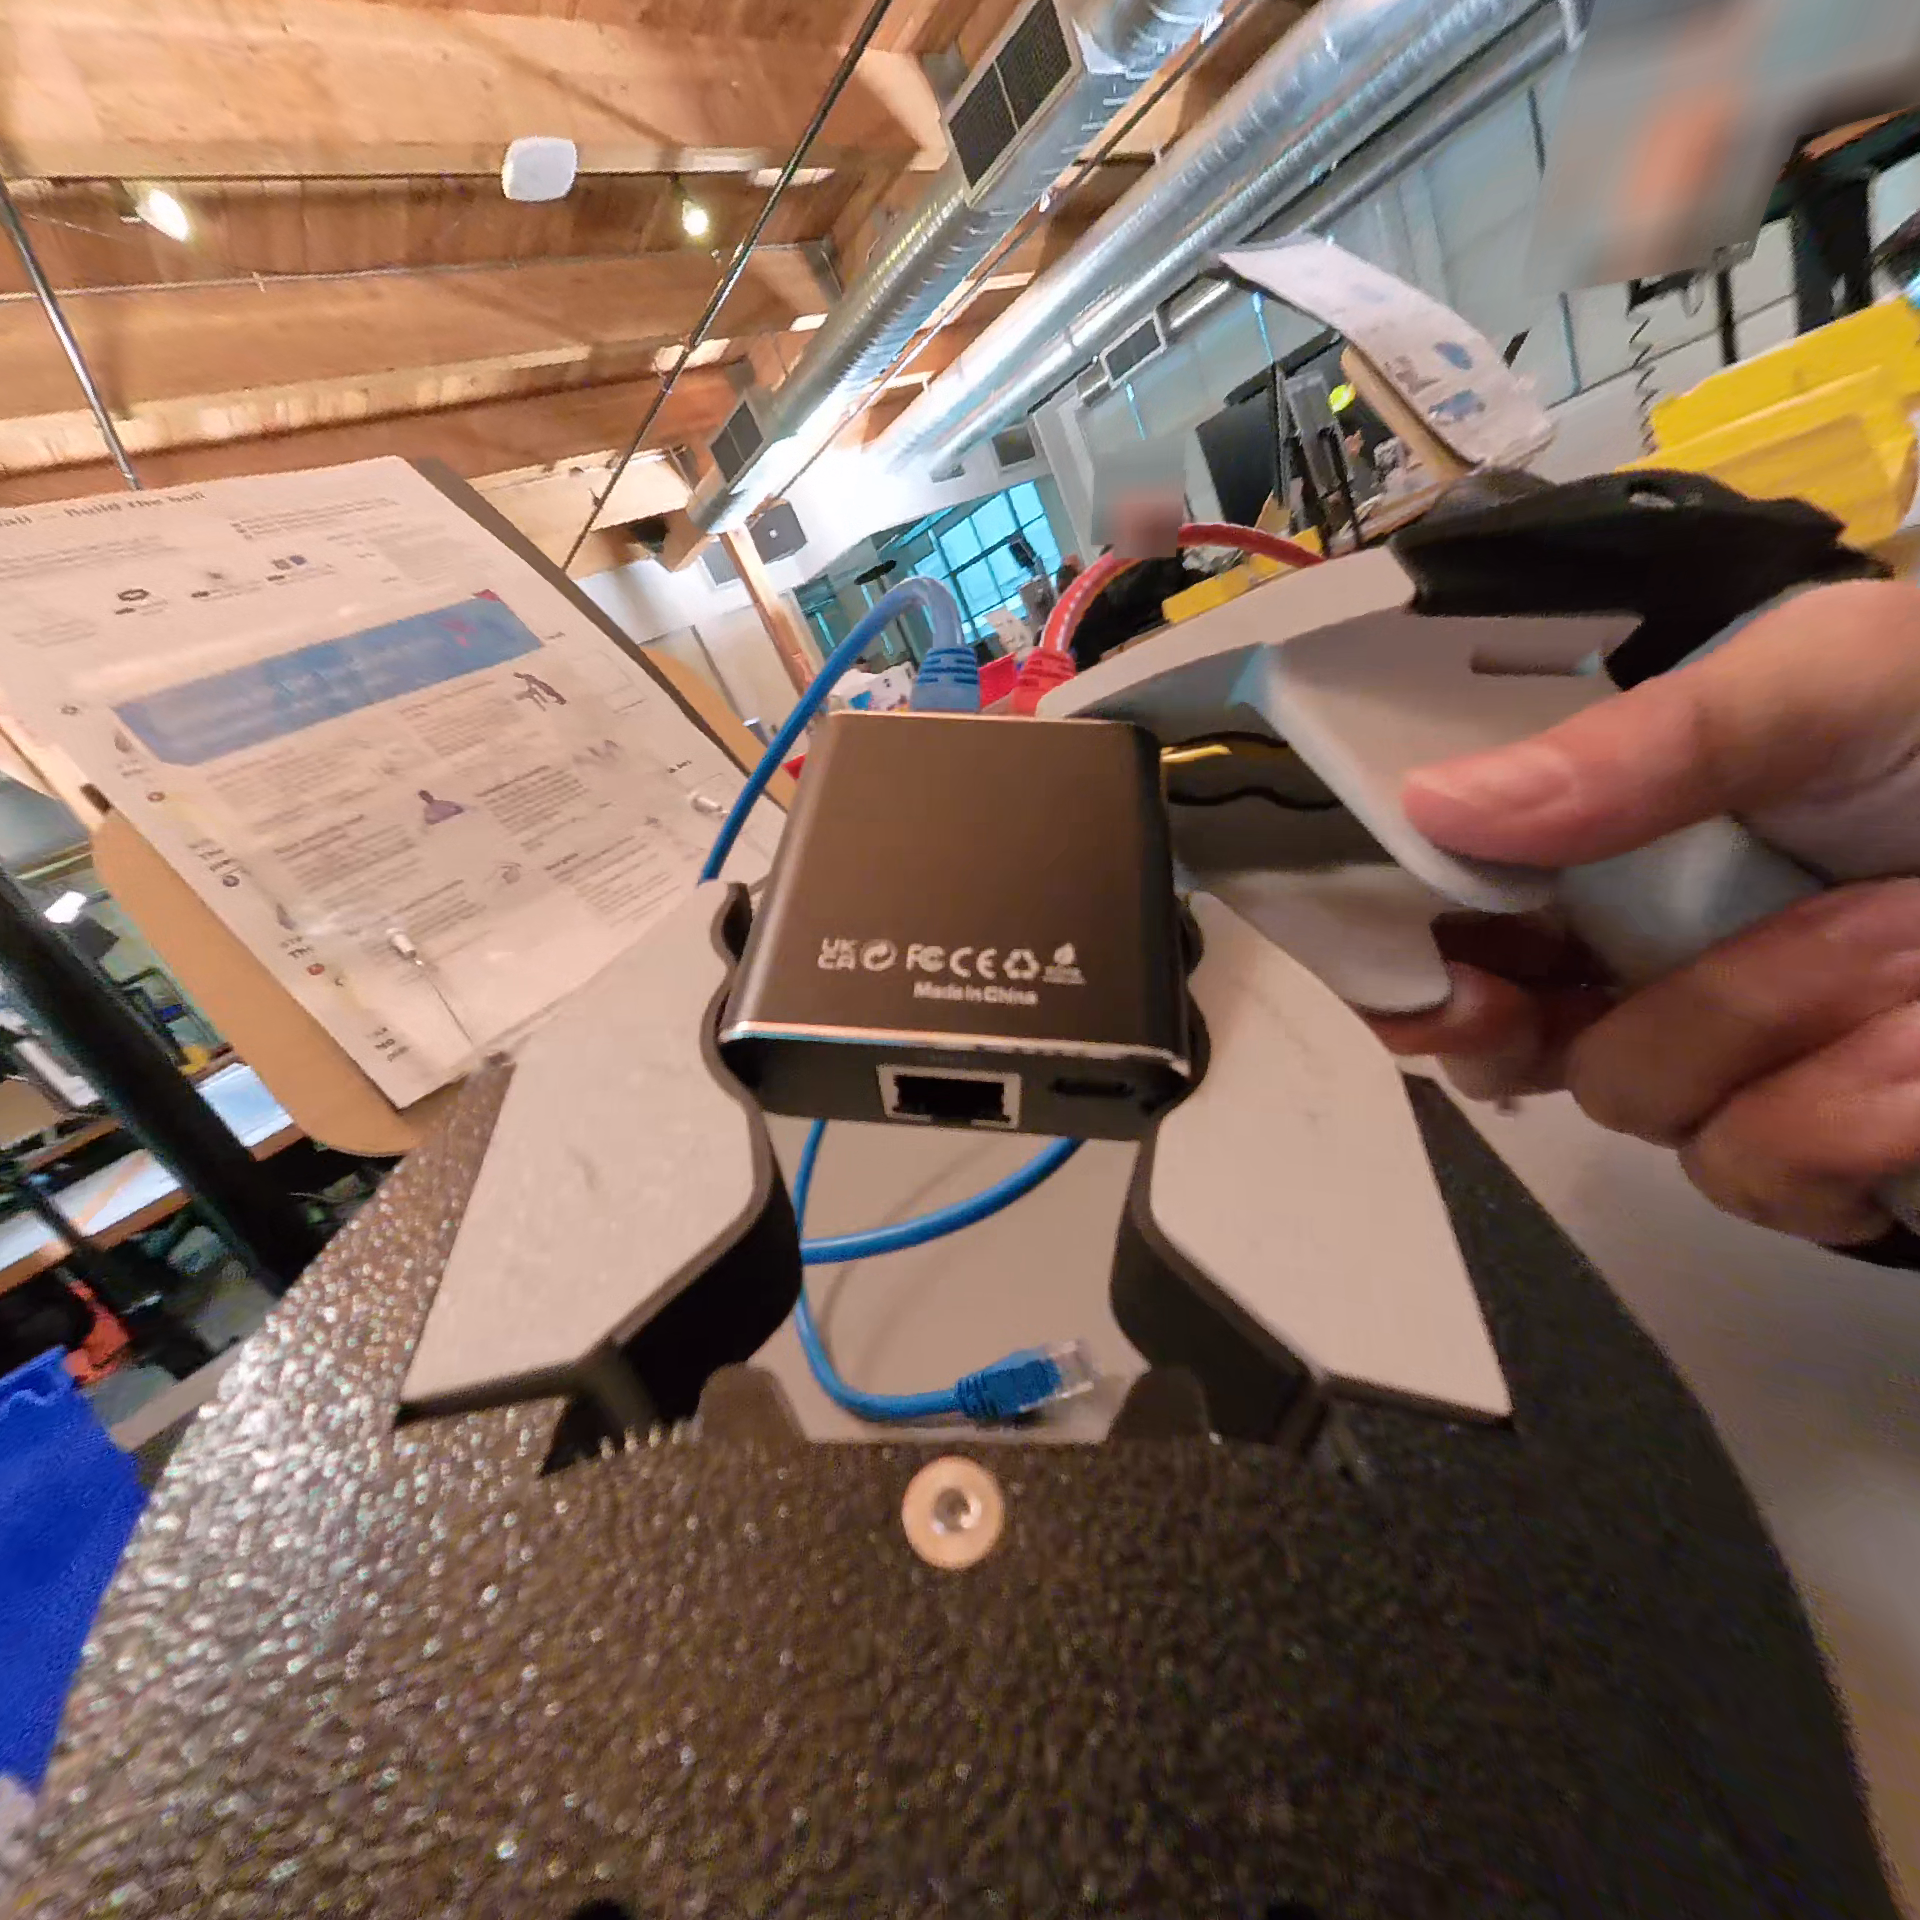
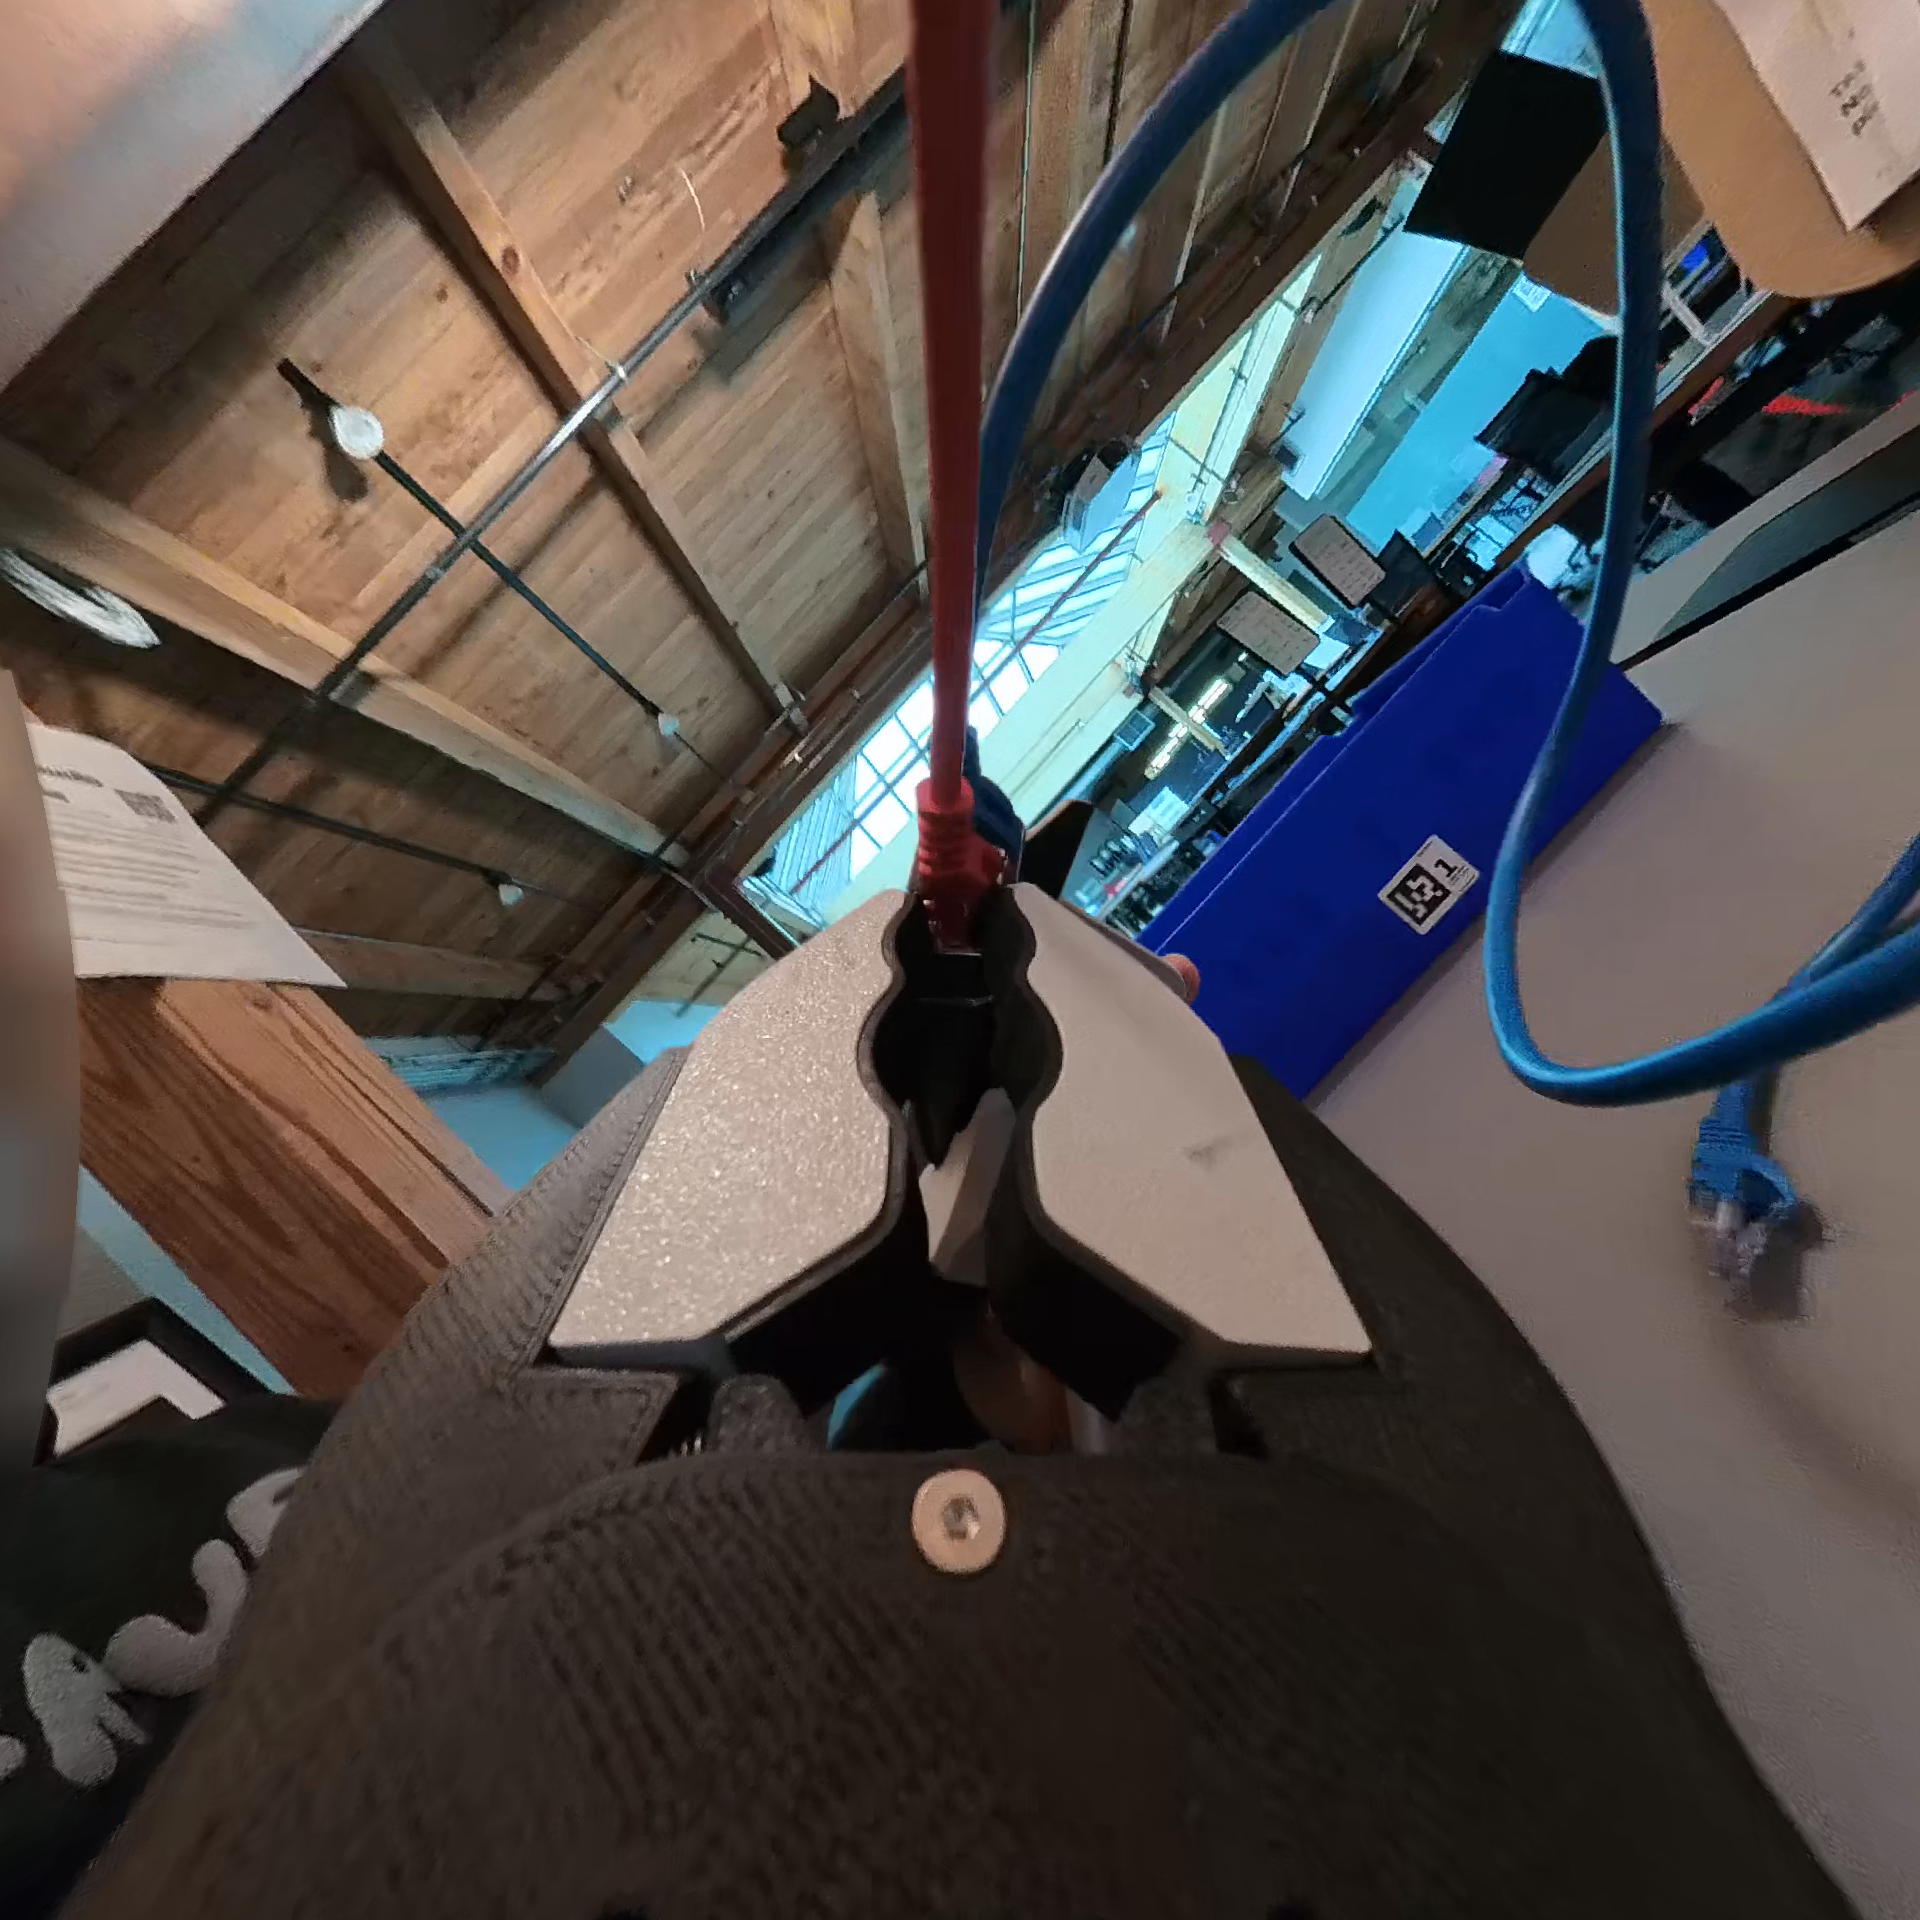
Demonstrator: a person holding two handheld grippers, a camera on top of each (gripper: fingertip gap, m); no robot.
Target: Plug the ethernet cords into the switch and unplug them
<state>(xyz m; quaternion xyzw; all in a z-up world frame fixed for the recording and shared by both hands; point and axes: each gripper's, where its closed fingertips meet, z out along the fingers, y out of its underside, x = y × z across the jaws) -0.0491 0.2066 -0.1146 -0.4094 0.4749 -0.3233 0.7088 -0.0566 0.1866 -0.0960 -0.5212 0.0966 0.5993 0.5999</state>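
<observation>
In the left wrist view my left gripper point(image 1: 961, 920) is shut on the black switch point(image 1: 956, 883) and holds it above the table. Its near face shows an empty port point(image 1: 948, 1094). A blue plug point(image 1: 945, 675) and a red plug point(image 1: 1044, 670) sit at the switch's far end; the joints are hidden. My right gripper point(image 1: 1247, 675), held by a hand point(image 1: 1714, 935), reaches in at the red plug. In the right wrist view my right gripper point(image 2: 961, 925) is shut on the red plug point(image 2: 948, 862), and the red cord point(image 2: 951, 416) runs straight away from it.
The blue cord's free plug point(image 1: 1023, 1387) lies on the grey table point(image 1: 1714, 1455) under the switch, and also shows in the right wrist view point(image 2: 1745, 1184). A printed sheet on a board point(image 1: 343, 748) stands at the left. Blue bins point(image 2: 1382, 831) and yellow bins point(image 1: 1787, 436) stand behind.
</observation>
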